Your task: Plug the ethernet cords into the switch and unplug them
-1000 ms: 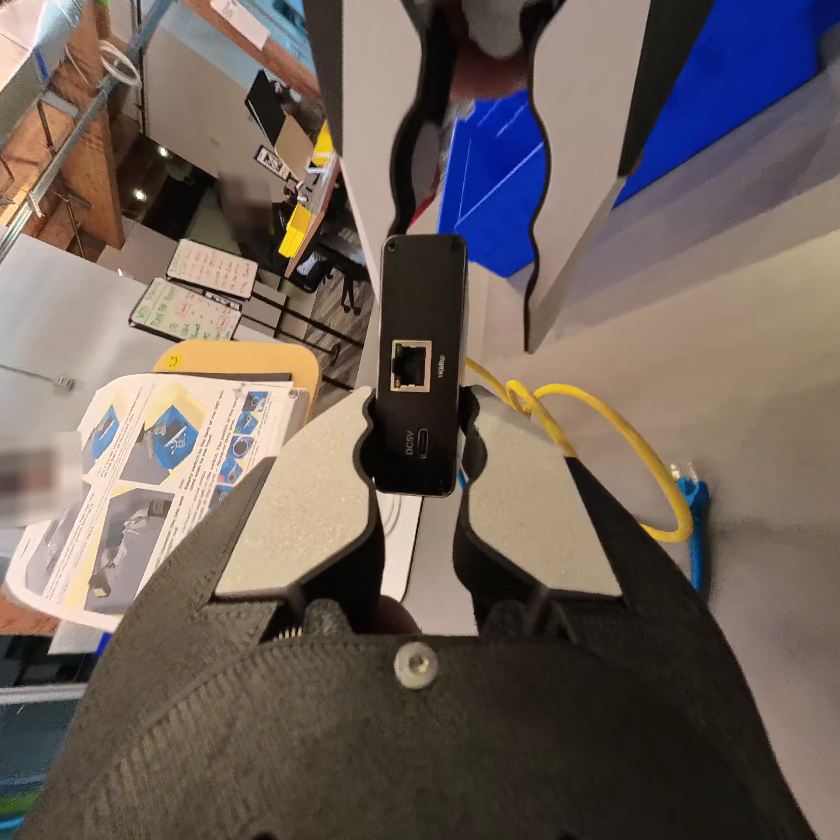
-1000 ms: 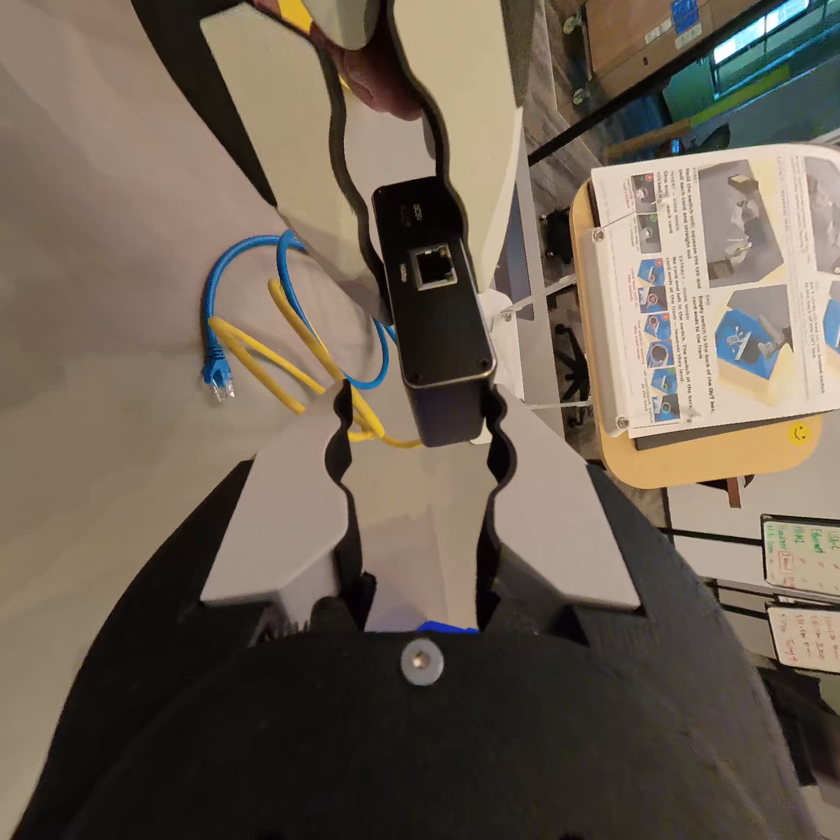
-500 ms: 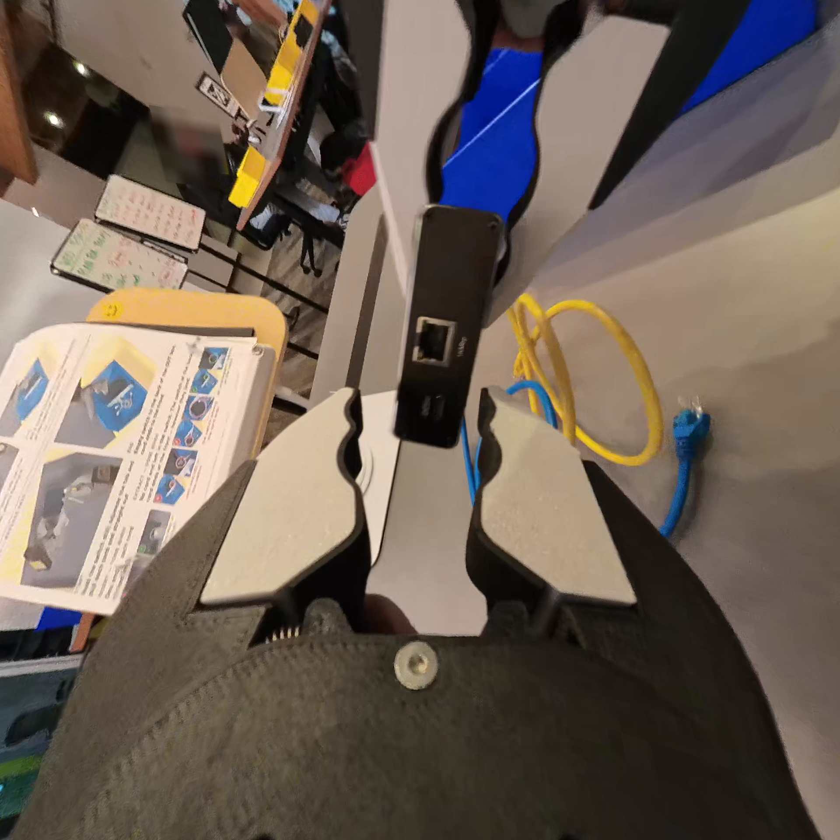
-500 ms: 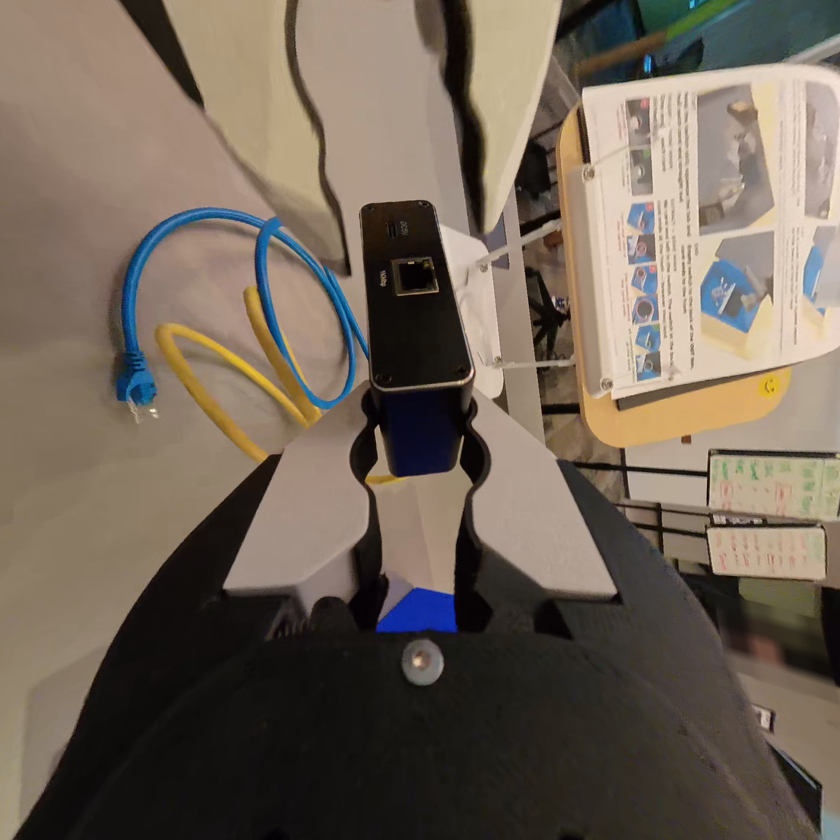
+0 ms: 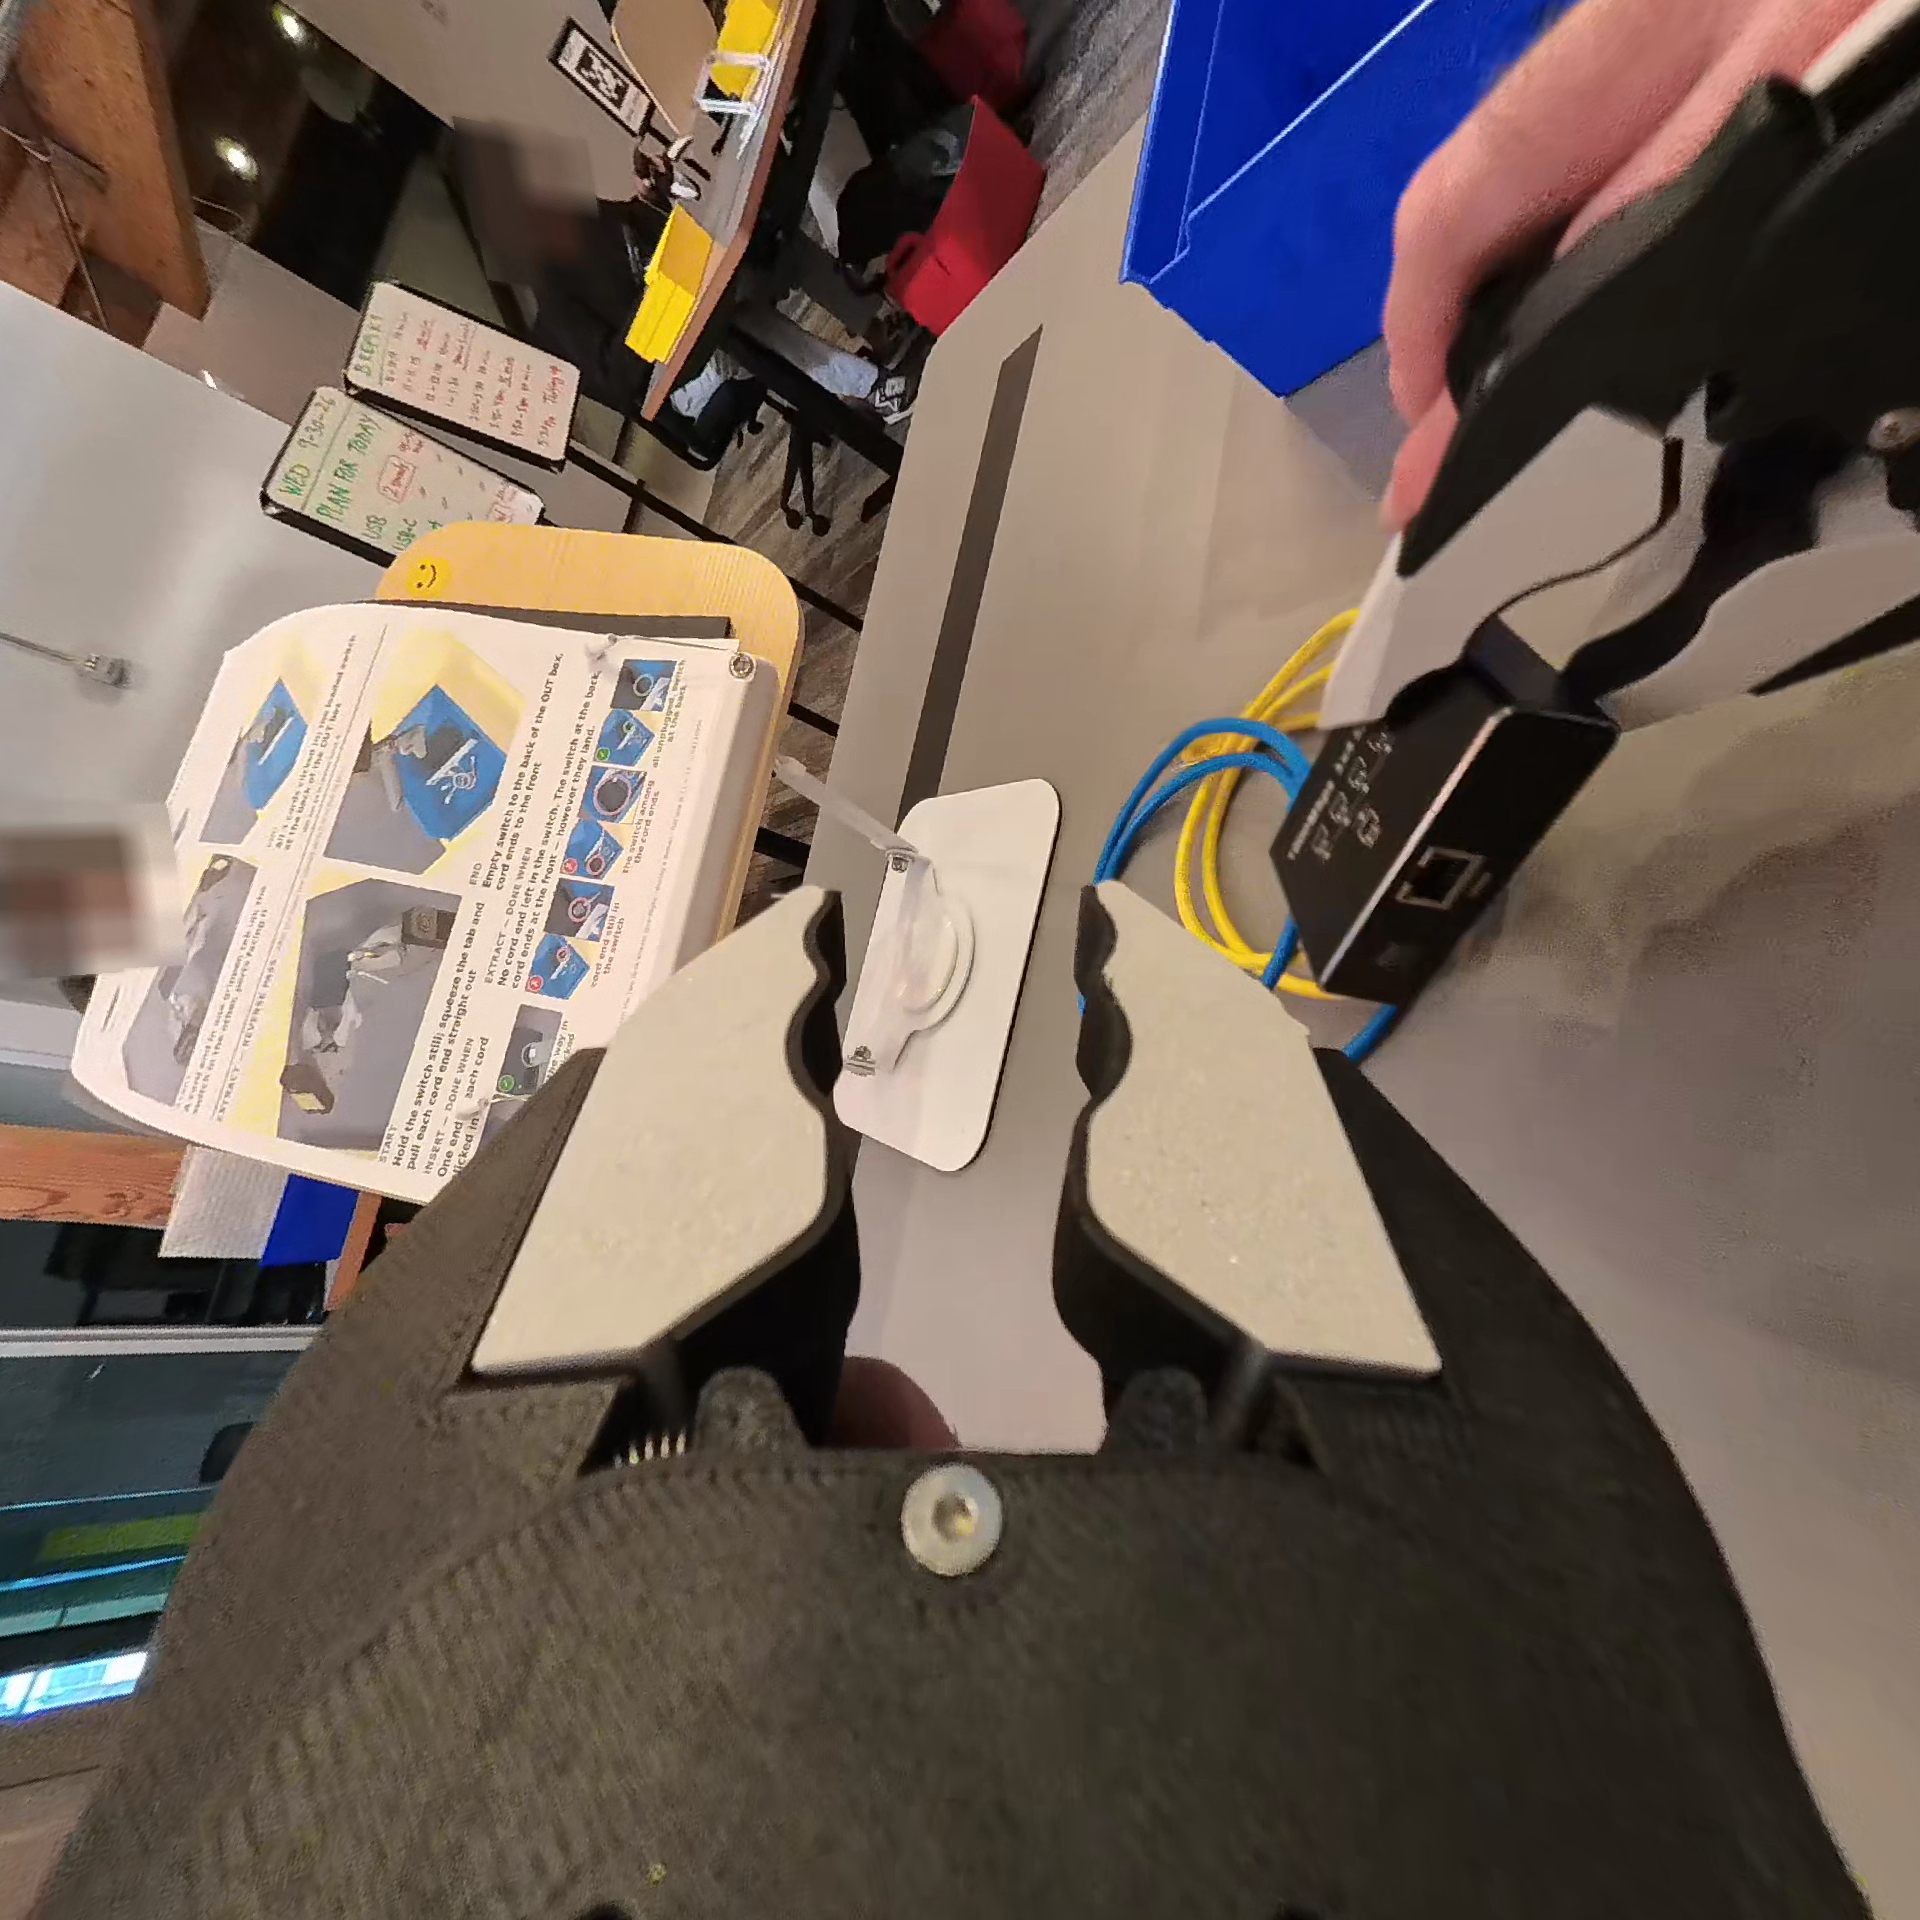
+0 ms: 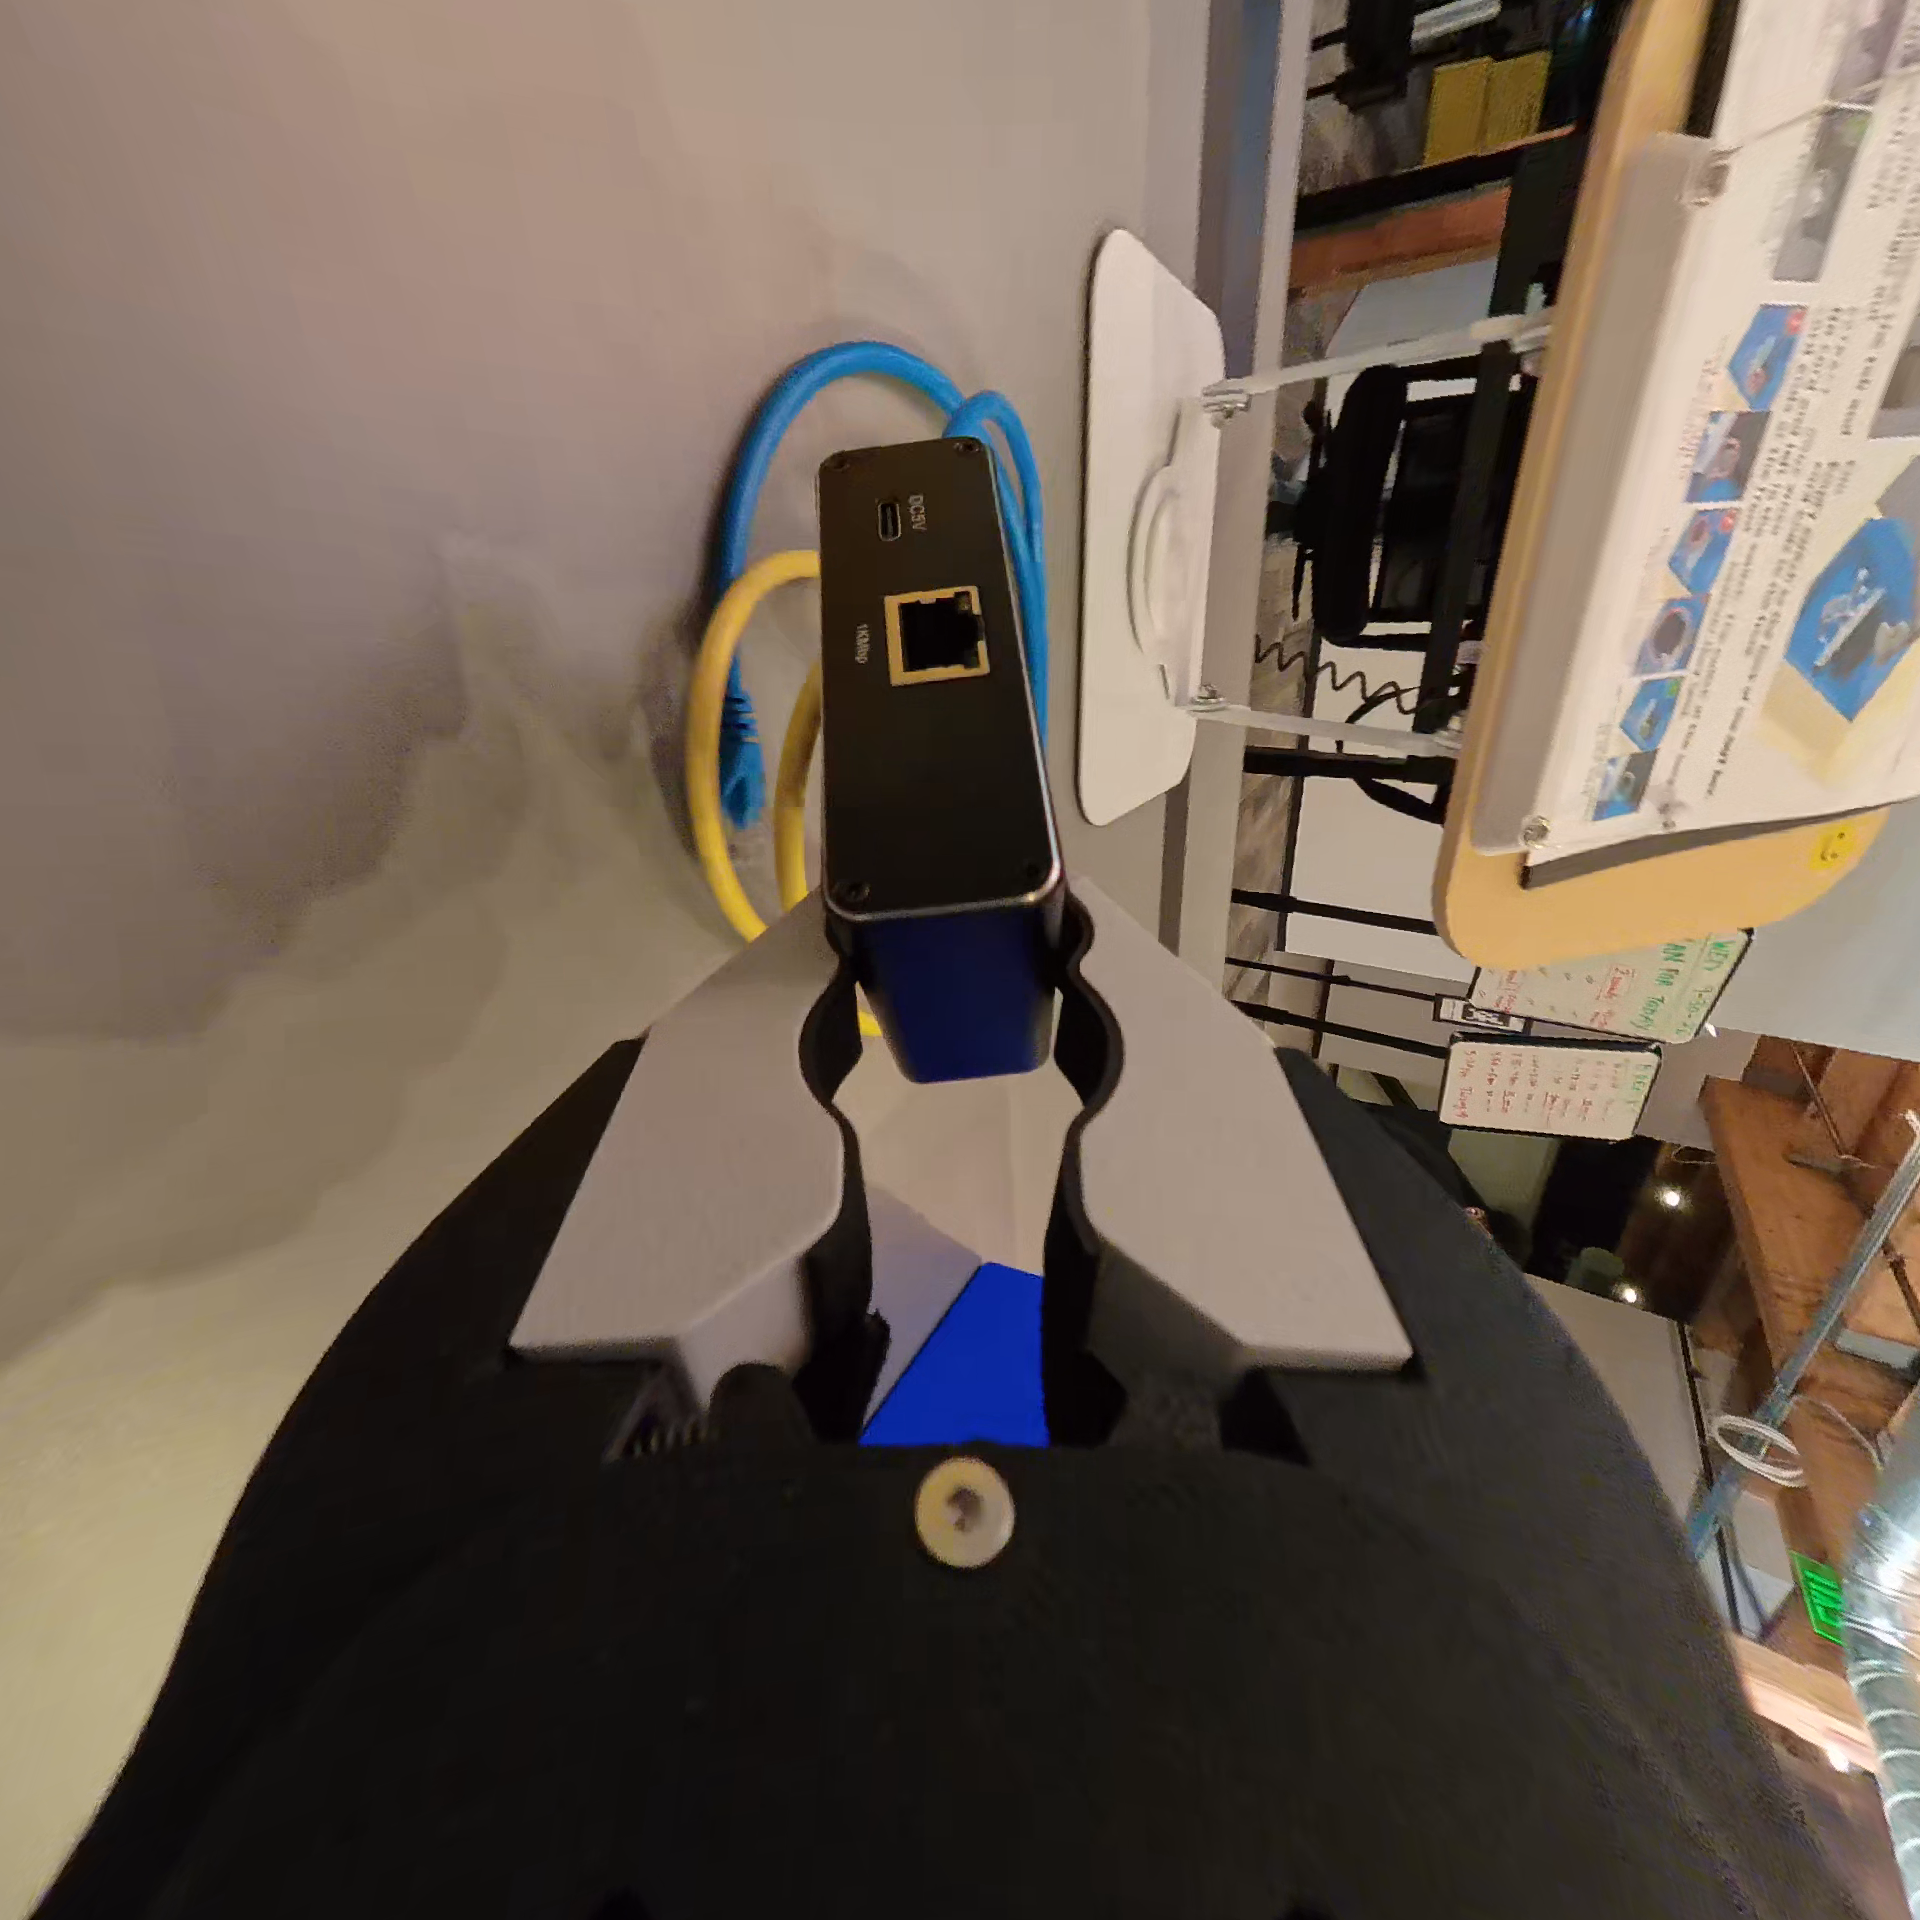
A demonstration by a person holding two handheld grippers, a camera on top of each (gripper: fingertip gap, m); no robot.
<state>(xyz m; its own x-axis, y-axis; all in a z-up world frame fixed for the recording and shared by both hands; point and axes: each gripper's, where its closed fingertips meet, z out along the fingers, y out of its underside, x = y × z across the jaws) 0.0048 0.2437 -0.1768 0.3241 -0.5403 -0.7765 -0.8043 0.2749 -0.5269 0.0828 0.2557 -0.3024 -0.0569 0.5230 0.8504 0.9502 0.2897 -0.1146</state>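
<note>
Right tongs: clamped on one short end of the switch, which stands out forward past the tips, port face toward the camera. One ethernet port, empty, mid-face; a smaller socket beyond it. In the left view the switch hangs low over the tabletop, above the cords; I cannot tell whether it touches.

Left tongs: apart, holding nothing, aimed at a white plate on the tabletop just left of the cords.

Cords: blue cord and yellow cord lie coiled together beneath and behind the switch. One blue plug shows, loose on the tabletop. Nothing plugged in.

Handling, my estimate:
- Switch: rigid metal-looking box, probably light, smooth sides. An end grip leaves it cantilevered, so plug pressure could pivot it.
- Cords: limp, springy in the coil, light. Grip on the plug body itself, not the cable, which would buckle on insertion.
- Latch tab on the plug is thin plastic; squeeze it gently on removal.

An instruction sheet stands past the tabletop edge.
</note>
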